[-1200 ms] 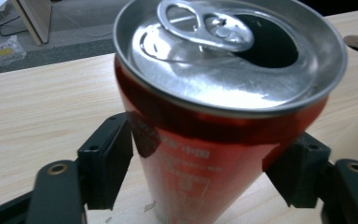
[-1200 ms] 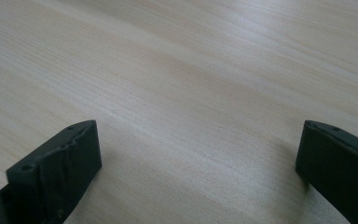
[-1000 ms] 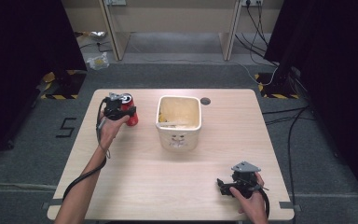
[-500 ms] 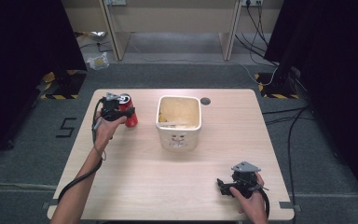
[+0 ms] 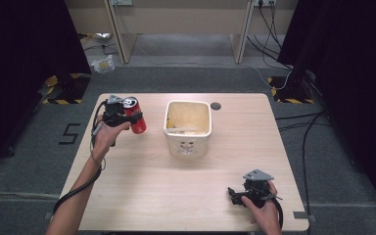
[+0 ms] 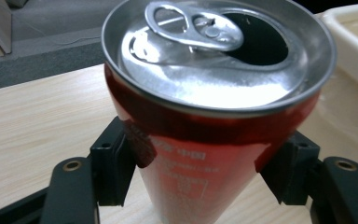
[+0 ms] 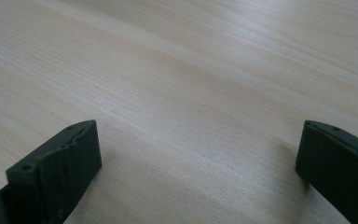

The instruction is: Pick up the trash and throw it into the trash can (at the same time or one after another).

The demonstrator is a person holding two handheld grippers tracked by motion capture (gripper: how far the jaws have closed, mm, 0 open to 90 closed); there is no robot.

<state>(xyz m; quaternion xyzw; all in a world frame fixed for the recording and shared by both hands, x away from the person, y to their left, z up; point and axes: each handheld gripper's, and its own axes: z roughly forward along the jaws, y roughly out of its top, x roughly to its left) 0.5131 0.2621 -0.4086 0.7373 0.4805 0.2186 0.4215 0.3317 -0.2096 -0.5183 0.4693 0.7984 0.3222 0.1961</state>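
A red drink can [image 5: 136, 116] with an opened silver top hangs clear of the table at the far left, tilted a little. My left gripper [image 5: 129, 117] is shut on it; in the left gripper view both black pads [image 6: 114, 161] press the red can [image 6: 200, 154] at its sides. A cream square bin [image 5: 188, 127] stands in the middle of the table, to the right of the can. Low over the table's near right corner, my right gripper [image 5: 233, 193] is open, its jaws [image 7: 200, 158] wide apart over bare wood.
The wooden table [image 5: 176, 191] has a small round dark hole [image 5: 215, 105] behind the bin. The bin's rim [image 6: 354, 28] lies close beside the can. Cables trail from both grippers. Grey floor and desk legs lie beyond the far edge.
My left gripper has lifted the can up off the table and tipped it slightly. The right hand has stayed where it was.
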